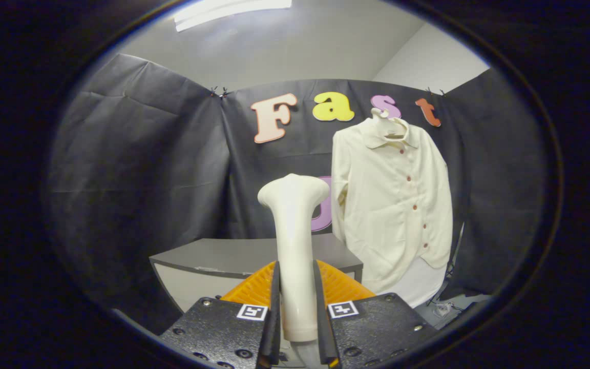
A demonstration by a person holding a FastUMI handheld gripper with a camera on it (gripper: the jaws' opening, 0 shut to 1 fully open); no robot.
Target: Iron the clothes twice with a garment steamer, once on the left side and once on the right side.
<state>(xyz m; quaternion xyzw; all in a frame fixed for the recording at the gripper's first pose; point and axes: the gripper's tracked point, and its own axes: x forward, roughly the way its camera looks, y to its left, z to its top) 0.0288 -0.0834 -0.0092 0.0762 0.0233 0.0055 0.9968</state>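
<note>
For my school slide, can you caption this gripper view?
Tool shut on the steamer, with the shirt hanging beyond it.

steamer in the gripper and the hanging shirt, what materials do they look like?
Garment steamer: looks like smooth, glossy cream plastic, with soft highlights along its handle; the gripper is shut on it. Shirt: a thin, matte cream woven fabric, probably cotton or a blend, going by its soft folds and drape; the exact fibre cannot be told. Its small reddish buttons look plastic.
</note>
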